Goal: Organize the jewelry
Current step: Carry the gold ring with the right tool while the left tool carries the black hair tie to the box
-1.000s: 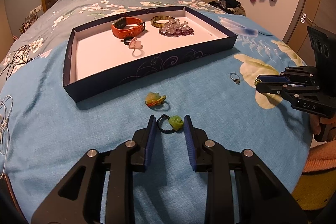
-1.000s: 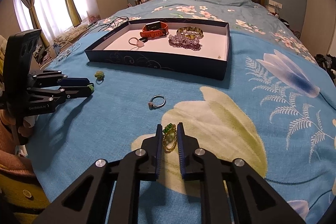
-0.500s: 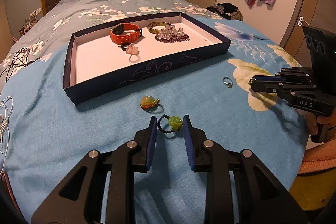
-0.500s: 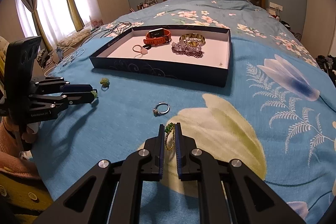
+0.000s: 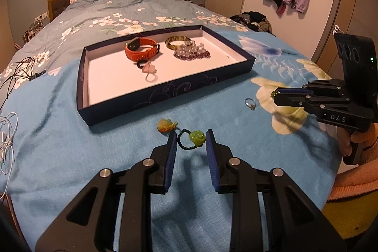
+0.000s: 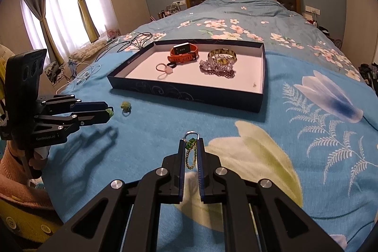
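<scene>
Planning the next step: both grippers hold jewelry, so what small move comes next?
Probably carry both forward to the dark blue tray: the left gripper is shut on the green-flower black cord ring, the right gripper on the green-stone gold chain.

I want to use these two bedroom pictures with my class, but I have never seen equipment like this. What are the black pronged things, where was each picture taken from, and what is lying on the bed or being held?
There is no robot here. A person holds a two-fingered tool in each hand, and each tool carries a wide-angle camera looking along its fingers. So one picture is seen from the left hand-held gripper, the other from the right hand-held gripper; each also shows the other tool from the side.

On the blue bedspread sits a dark box lid used as a tray, holding an orange watch band, a bangle, beads and a small pink ring.

The left gripper's fingers close around a green flower ring. The right gripper pinches a gold chain with a green stone. A yellow flower ring and a silver ring lie loose.
</scene>
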A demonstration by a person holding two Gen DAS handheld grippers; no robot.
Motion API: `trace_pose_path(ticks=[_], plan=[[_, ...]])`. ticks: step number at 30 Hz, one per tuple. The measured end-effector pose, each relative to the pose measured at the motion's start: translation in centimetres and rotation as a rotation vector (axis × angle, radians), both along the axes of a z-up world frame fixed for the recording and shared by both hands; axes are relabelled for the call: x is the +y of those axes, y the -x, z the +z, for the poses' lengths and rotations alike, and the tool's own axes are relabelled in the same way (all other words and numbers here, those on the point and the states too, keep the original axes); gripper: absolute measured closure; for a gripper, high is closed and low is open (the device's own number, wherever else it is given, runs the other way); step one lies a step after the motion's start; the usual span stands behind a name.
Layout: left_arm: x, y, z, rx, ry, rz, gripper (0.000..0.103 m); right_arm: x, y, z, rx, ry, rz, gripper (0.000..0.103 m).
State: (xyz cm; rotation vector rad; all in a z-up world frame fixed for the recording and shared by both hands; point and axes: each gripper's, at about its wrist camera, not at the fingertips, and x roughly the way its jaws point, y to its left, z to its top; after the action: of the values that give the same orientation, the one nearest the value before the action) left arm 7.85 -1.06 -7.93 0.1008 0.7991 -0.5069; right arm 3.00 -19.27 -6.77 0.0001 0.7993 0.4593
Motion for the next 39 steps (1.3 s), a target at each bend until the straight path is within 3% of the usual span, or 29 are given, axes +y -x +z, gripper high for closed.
trace_pose_path(ticks=[39], plan=[[-0.2,-2.0,3.5,-0.105,0.048,0.022,0.078,1.3,-3.6,3.4,-0.115,-0.032,0.012,0.095]])
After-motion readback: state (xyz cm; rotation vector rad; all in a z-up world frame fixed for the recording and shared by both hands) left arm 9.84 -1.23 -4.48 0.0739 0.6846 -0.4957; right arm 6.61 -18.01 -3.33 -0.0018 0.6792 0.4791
